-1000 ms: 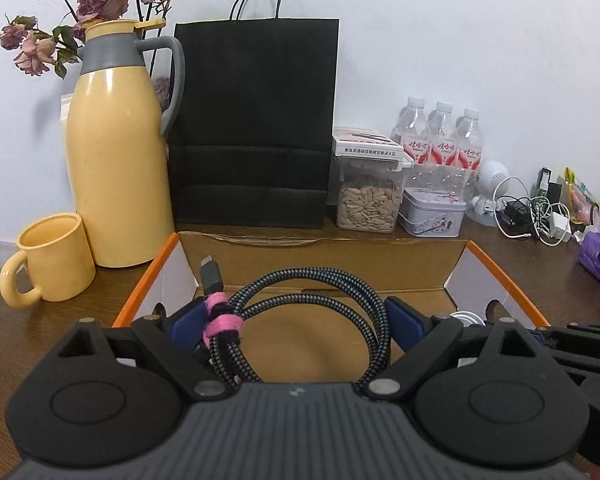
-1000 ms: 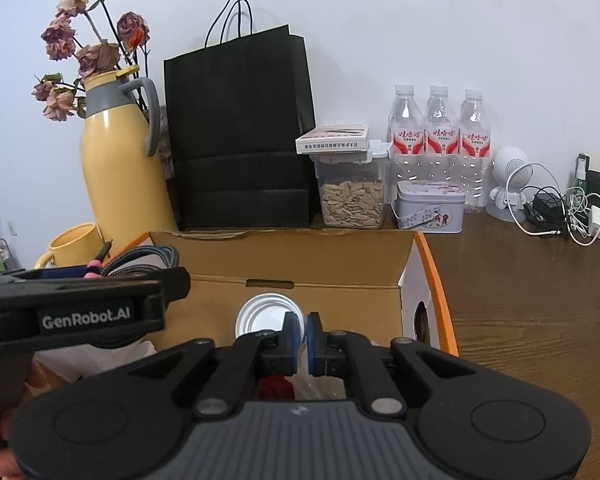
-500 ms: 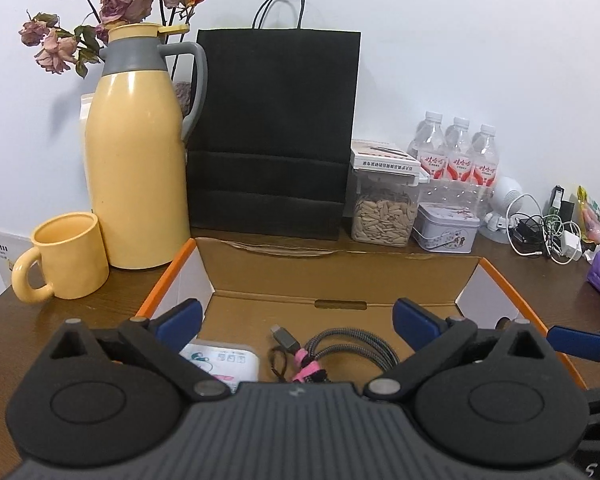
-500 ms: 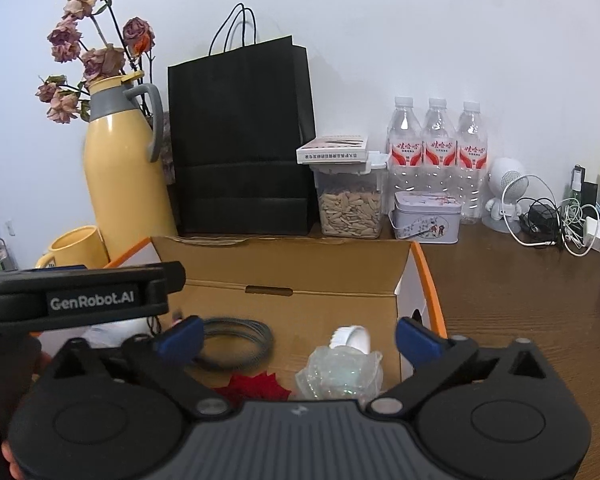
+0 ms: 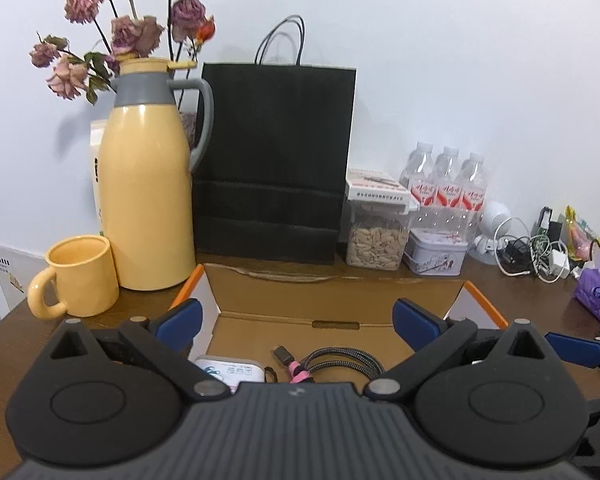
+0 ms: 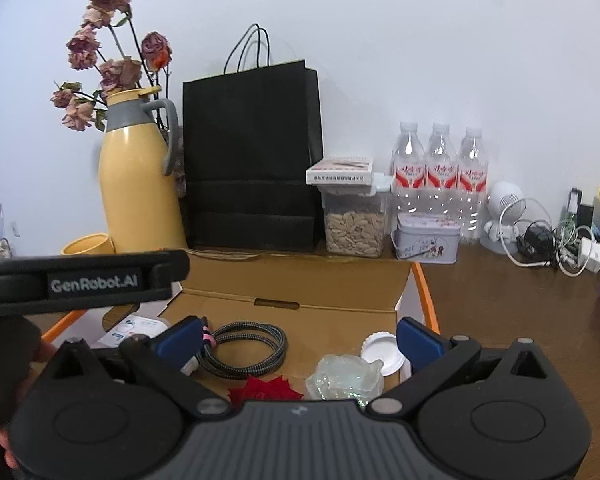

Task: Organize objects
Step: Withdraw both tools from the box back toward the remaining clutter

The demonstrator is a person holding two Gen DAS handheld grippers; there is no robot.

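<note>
Both tongs released above the cardboard box on the table.

I hold the left tongs and the right tongs with jaws spread wide, grasping nothing. The braided cable lies coiled on the box floor, beside a red flower, a crumpled clear wrapper, a white cap and a white packet.

Bright, even light; sharp focus, fisheye-bent edges.
</note>
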